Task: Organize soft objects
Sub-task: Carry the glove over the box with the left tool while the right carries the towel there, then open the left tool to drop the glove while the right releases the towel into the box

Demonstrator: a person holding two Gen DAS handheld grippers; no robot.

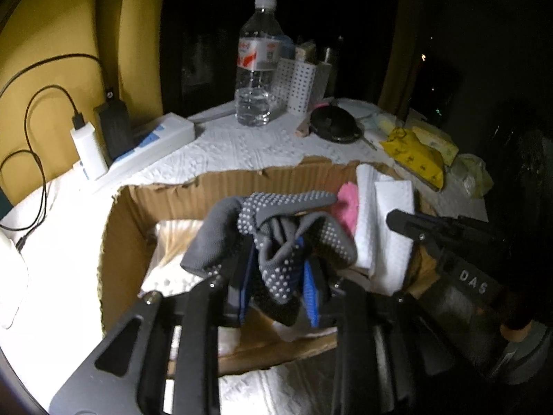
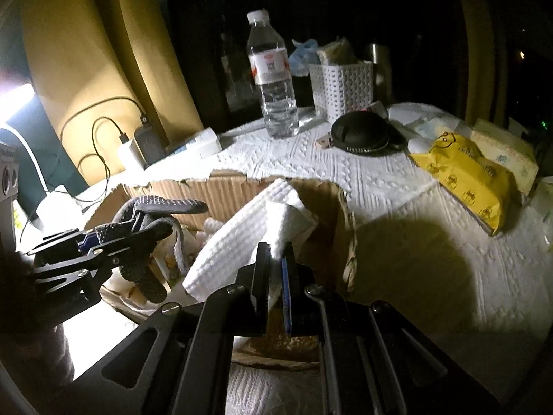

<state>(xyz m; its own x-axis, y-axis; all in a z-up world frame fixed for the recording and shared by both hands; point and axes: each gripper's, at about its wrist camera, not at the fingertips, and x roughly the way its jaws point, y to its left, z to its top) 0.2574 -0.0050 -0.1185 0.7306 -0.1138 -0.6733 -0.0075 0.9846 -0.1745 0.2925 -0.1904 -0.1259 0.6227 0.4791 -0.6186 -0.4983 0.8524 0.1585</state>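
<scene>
over box (image 1: pixel 221 186): left gripper (image 1: pixel 276 287) pinches glove (image 1: pixel 276 238)

Cardboard box (image 1: pixel 221 186) floor mostly hidden by contents, items in white basket (image 2: pixel 345 83) behind box indistinct, window bkgd dark.

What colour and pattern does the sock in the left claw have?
The sock is grey with small pale raised dots; the left wrist view shows it best.

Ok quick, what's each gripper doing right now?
Left gripper: closed on the grey dotted sock.
Right gripper: closed on the white cloth.
</scene>
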